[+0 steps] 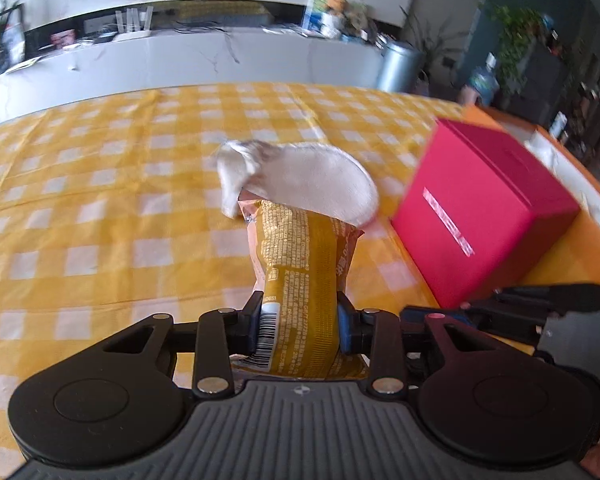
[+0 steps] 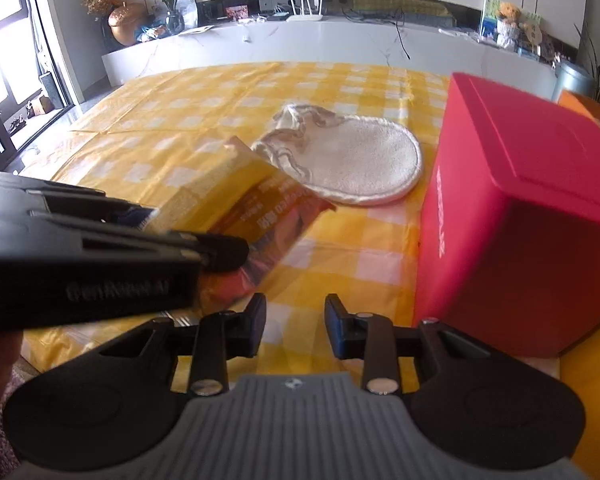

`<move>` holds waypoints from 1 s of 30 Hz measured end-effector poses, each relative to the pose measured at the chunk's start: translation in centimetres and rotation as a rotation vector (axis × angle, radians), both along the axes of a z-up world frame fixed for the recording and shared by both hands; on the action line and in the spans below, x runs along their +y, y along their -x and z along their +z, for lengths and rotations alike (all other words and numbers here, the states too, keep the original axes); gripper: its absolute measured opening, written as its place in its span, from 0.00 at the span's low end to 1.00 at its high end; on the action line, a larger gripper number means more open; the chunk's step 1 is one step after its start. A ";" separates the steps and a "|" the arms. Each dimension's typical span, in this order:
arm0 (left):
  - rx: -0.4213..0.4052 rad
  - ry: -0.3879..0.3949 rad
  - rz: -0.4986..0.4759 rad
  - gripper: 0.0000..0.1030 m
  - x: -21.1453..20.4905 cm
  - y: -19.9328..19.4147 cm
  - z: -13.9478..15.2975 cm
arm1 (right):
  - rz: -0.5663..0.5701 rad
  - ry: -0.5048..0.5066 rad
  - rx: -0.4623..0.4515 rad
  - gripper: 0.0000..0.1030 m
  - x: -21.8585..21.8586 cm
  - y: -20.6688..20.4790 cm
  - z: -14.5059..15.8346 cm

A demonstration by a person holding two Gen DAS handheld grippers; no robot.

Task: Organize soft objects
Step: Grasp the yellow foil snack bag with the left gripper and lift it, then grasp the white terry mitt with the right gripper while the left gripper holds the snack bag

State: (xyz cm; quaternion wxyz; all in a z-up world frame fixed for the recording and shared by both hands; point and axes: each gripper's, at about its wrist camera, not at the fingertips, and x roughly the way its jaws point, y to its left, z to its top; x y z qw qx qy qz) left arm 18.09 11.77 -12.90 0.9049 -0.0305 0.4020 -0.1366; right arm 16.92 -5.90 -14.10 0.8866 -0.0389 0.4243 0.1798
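Gripping a yellow snack packet [image 1: 300, 280] between both pads, with the left claw [image 1: 300, 320] part-closed and pressing the packet's lower end at the bottom centre of the left wrist view; packet raised and tilted off the yellow checked counter [image 1: 100, 200], its top end overlapping a cream mitt [image 1: 320, 180] lying flat mid-frame. Standing apart and empty in the right wrist view: the right claw [image 2: 296, 328], about part-open, nothing between its 2 pads, low centre of frame. Sitting at the right of both views: a red box [image 2: 520, 220], closed, just beside the mitt.

Likely risks, as judgement only:
- packet slipping out; hold taken near 1 end only, so the free end can swing and the smooth film slide between the pads;
- packet crushed or burst; soft contents, squeezed further than needed;
- mitt dragged along or knocked aside; packet's top end close above it;
- clash of the 2 claws; left one crossing the left side of the right wrist view, close to the right one;
- red box bumped by a wide swing toward the right of frame.
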 end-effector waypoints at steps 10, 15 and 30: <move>0.001 0.026 0.196 0.39 4.8 -1.1 0.2 | 0.018 0.087 -0.091 0.51 4.2 -3.4 1.8; 0.010 0.037 0.230 0.39 5.8 -1.7 -0.5 | 0.030 0.135 -0.097 0.52 5.9 -6.9 0.9; 0.037 0.057 0.245 0.39 6.4 -2.4 -1.2 | 0.051 0.118 -0.043 0.36 6.9 -12.2 -1.6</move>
